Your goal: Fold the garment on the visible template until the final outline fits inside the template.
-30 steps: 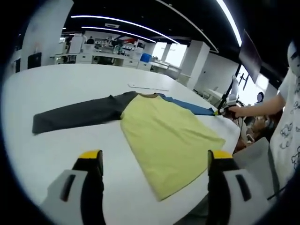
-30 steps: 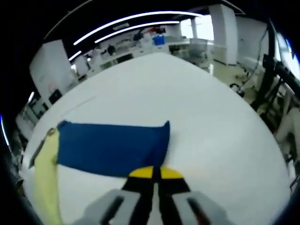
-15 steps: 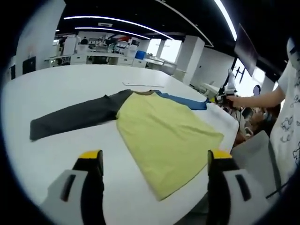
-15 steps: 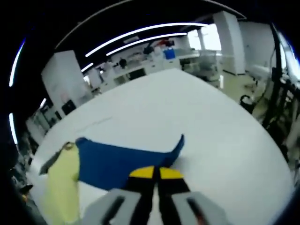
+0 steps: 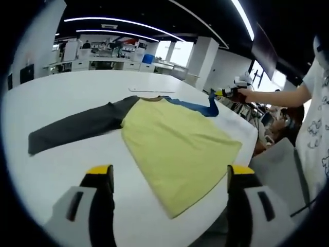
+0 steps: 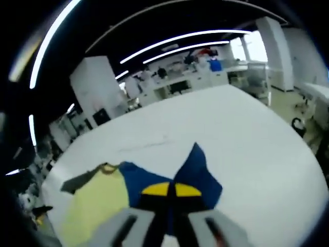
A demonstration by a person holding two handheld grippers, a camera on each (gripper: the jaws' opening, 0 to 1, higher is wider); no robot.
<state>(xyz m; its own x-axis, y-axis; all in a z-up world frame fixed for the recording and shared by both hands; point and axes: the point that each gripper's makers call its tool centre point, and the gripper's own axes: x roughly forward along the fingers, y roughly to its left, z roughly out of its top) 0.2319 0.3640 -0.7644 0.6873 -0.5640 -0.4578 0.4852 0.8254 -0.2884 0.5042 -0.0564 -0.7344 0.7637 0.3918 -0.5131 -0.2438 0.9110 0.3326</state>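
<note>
Right, early days on this fold. The garment (image 5: 169, 149) lies spread flat on the white table (image 5: 56, 98): yellow body in the middle, dark grey sleeve (image 5: 74, 128) stretched out fully to one side, untouched. In the right gripper view, the right gripper (image 6: 167, 190) has its yellow-tipped jaws pressed together on the cuff end of the blue sleeve (image 6: 198, 175), and that cuff stands up off the table in a peak. The left gripper view confirms it from across the table: the right gripper (image 5: 224, 93), held in the person's hand (image 5: 244, 95), has the blue sleeve (image 5: 198, 105) lifted at its tip, near the far edge of the yellow body.

The left gripper (image 5: 169, 177) hangs with its jaws spread wide, holding nothing, poised above the near hem of the garment.

So where does that leave us? By my reading, 1 sleeve fold is under way and nothing is finished. The blue sleeve has yet to be laid across the body, the grey sleeve has yet to be brought in, and the yellow body is still full length. A faint outline (image 5: 151, 91) shows on the table just beyond the collar; I can't tell whether that is the template.
</note>
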